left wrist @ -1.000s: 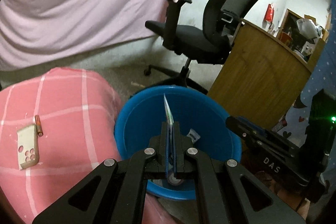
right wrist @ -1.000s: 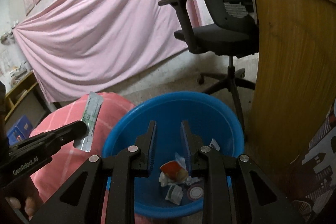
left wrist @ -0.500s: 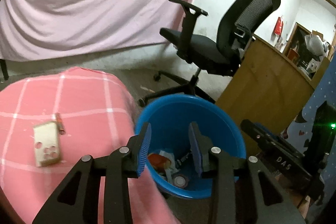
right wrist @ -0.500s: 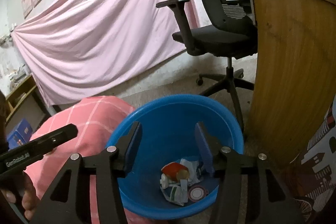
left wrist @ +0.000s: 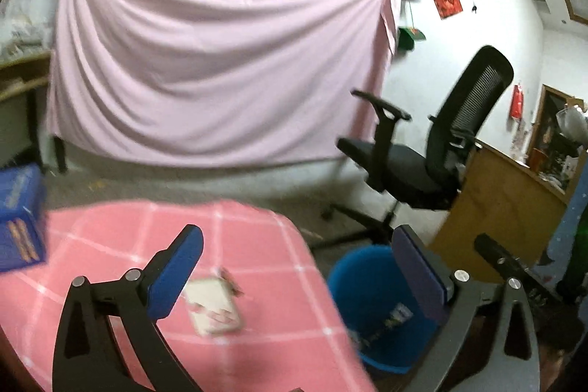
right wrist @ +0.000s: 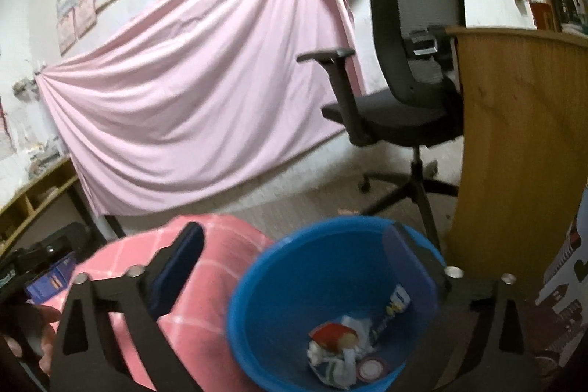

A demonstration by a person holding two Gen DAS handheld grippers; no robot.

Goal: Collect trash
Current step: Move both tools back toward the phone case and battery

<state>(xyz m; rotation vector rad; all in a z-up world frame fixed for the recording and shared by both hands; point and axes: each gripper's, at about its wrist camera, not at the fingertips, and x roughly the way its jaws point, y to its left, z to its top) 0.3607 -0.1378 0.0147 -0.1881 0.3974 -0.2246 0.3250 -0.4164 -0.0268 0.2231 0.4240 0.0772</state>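
Note:
My left gripper (left wrist: 297, 267) is wide open and empty above the pink checked table (left wrist: 110, 245). A beige card with holes (left wrist: 215, 309) lies on the cloth between its fingers, with a small brown stick (left wrist: 233, 280) beside it. The blue bin (left wrist: 382, 315) stands on the floor at the table's right edge; a wrapper (left wrist: 386, 322) leans inside. My right gripper (right wrist: 294, 267) is wide open and empty over the bin (right wrist: 286, 296). Crumpled wrappers (right wrist: 341, 344) and a round lid (right wrist: 371, 368) lie at its bottom. The left gripper's body (right wrist: 44, 256) shows at far left.
A black office chair (left wrist: 422, 153) stands behind the bin, next to a wooden desk panel (right wrist: 514, 153). A pink sheet (left wrist: 220, 61) hangs on the back wall. A blue box (left wrist: 20, 215) sits at the table's left side. The right gripper's body (left wrist: 522, 278) is at the right.
My left gripper opened and dropped the thin wrapper into the bin, then swung left and up over the table. My right gripper opened wide and tilted up slightly.

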